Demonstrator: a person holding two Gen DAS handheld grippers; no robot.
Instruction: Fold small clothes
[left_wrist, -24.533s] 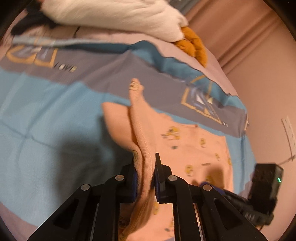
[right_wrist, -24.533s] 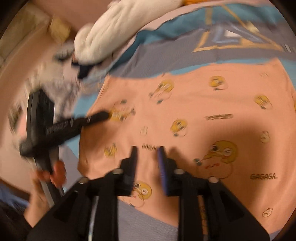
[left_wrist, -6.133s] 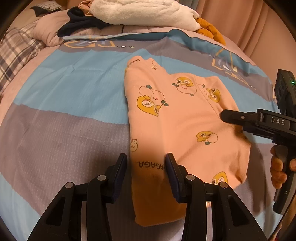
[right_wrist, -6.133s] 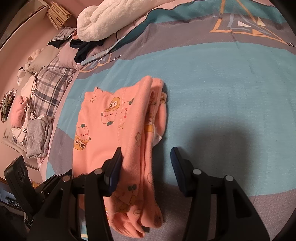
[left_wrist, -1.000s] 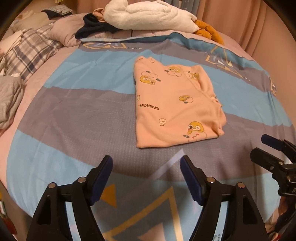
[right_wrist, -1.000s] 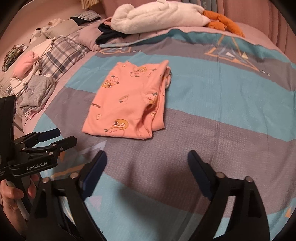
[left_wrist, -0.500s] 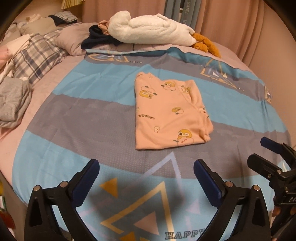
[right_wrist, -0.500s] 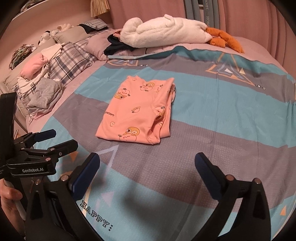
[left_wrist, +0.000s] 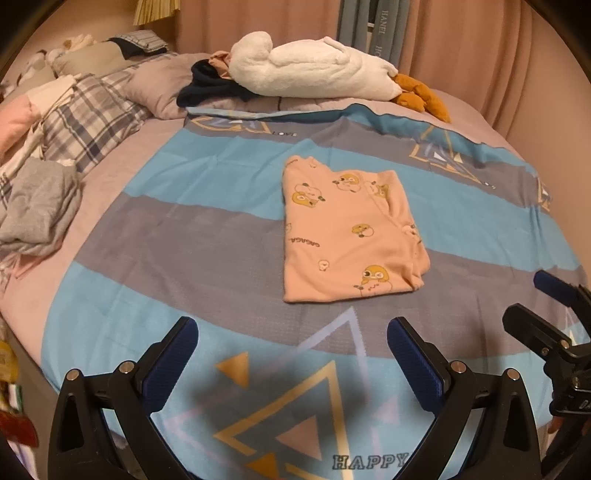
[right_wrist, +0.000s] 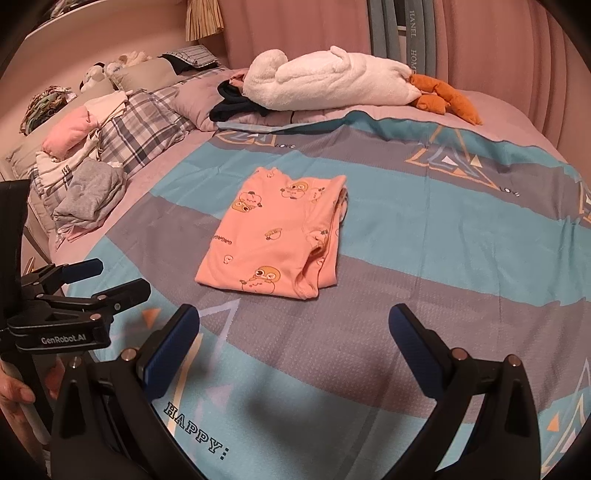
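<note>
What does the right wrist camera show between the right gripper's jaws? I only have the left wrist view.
Observer: Nothing. The right gripper is open, its jaws have just been opening, and it is over bare bedspread, short of the folded peach cartoon-print garment.
Operator: Is the garment's right edge tidy?
Observer: Not quite. The stacked layers gape toward the near corner.
Operator: And who holds the left gripper?
Observer: A hand grips the handle of the left gripper. Its jaws are open and empty, having just been opening.
</note>
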